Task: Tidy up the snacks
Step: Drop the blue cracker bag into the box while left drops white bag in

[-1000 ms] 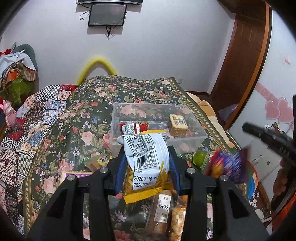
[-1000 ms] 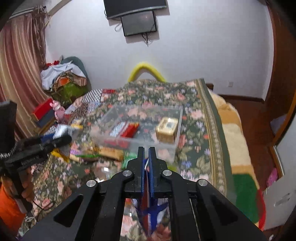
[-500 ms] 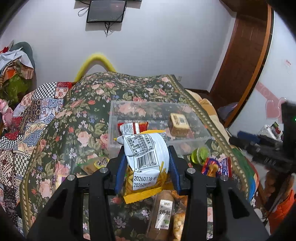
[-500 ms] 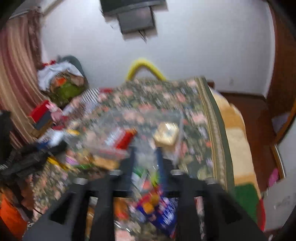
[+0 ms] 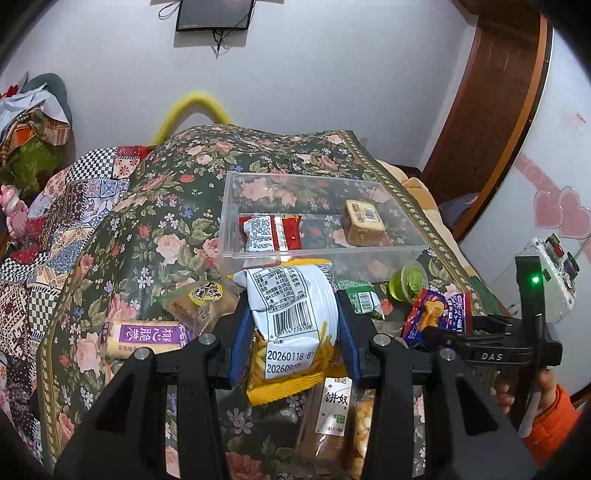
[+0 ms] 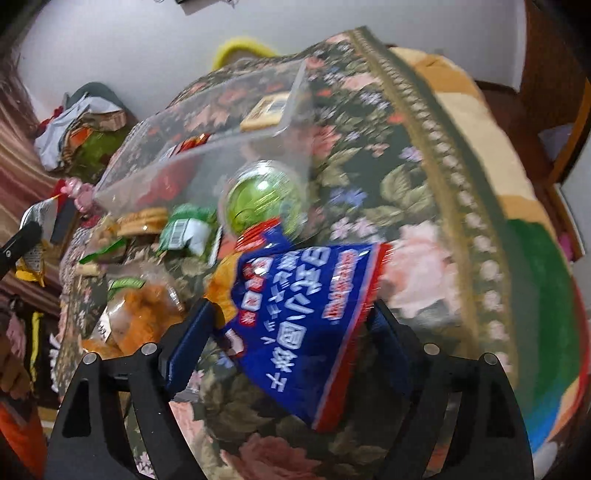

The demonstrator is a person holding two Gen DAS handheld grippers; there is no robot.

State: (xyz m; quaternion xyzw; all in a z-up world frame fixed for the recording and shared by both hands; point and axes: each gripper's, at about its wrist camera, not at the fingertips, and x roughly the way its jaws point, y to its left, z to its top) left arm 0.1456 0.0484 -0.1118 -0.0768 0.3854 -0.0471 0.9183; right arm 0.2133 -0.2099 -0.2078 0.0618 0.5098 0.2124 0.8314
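**snackfan22:** Left wrist view is showing the left gripper point(image 5: 291, 332) with its jaws squeezing in on a white and yellow chip bag point(image 5: 291, 317), holding it up just in front of the clear bin point(image 5: 317, 214). I'm guessing the bag is being carried that way so it can go straight over the near wall and drop in beside the red packet point(image 5: 271, 232) and the little wrapped cake point(image 5: 362, 221) already sitting inside.

**bedroom_bot:** Makes sense. Over on the right wrist view, the right gripper point(image 6: 291, 332) is spread wide, with a blue snack bag point(image 6: 310, 295) lying between the jaws. It's blurry, so I can't tell if they're actually touching it yet. Looks like it's lining up for a grab.

**snackfan22:** And the rest of the pile?

**bedroom_bot:** A green jelly cup point(image 6: 266, 195), a green packet point(image 6: 188, 229) and some biscuits are lying loose near the bin, all on a bed with a dark floral bedspread point(image 5: 159, 206). It's soft, so things are tilting a bit.

**snackfan22:** Room is looking lived-in: white wall, a dark screen point(image 5: 214, 14) mounted high, clothes heaped on the left, brown door on the right.
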